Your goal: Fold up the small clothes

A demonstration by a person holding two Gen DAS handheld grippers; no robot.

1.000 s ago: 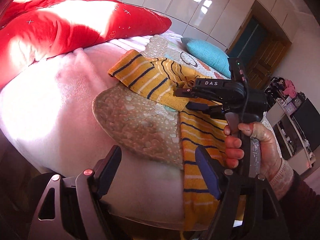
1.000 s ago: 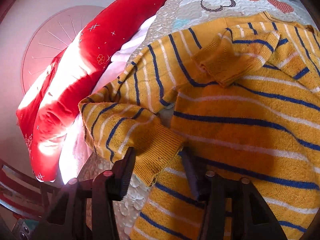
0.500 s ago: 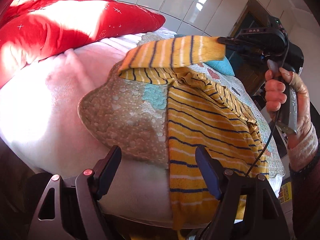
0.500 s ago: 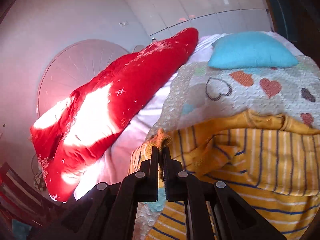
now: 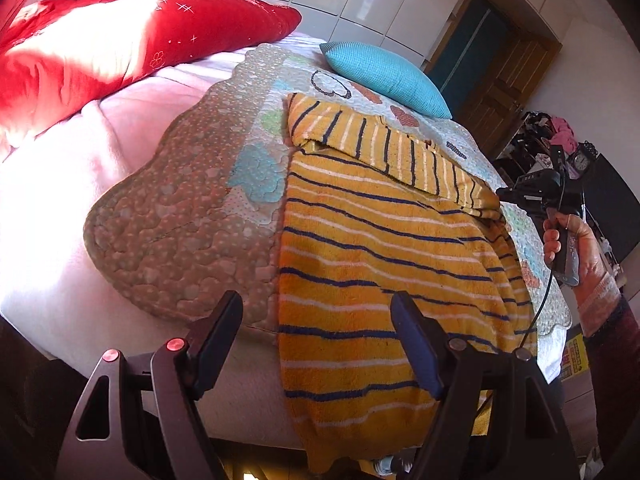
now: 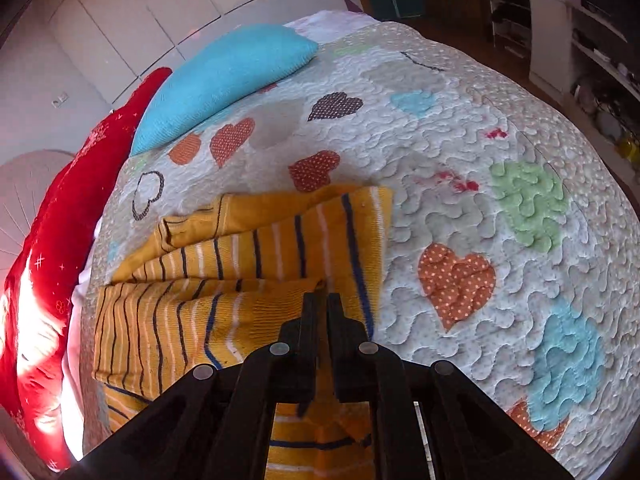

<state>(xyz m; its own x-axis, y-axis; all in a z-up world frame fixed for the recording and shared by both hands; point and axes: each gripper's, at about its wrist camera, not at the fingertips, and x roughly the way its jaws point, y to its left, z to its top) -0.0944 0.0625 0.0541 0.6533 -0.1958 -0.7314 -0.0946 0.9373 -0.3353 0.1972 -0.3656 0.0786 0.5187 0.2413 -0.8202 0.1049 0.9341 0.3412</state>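
A yellow sweater with navy and white stripes [image 5: 372,252] lies on the quilted bed cover, its hem hanging over the near bed edge. One sleeve [image 5: 400,152] is folded across the chest toward the right. My right gripper [image 6: 323,300] is shut on the sleeve's cuff [image 6: 280,304], low over the sweater's right side; it also shows in the left wrist view [image 5: 505,196]. My left gripper [image 5: 316,320] is open and empty, held just above the sweater's hem.
A quilt with hearts [image 6: 480,168] covers the bed. A turquoise cushion [image 5: 384,76] and a red duvet [image 5: 112,44] lie at the far side. A shelf unit with clutter [image 5: 560,148] stands to the right of the bed.
My right gripper closed on the left sleeve's cuff, lifted it and carried it across the sweater to the right side. The sleeve now lies folded over the chest. My left gripper stayed open.
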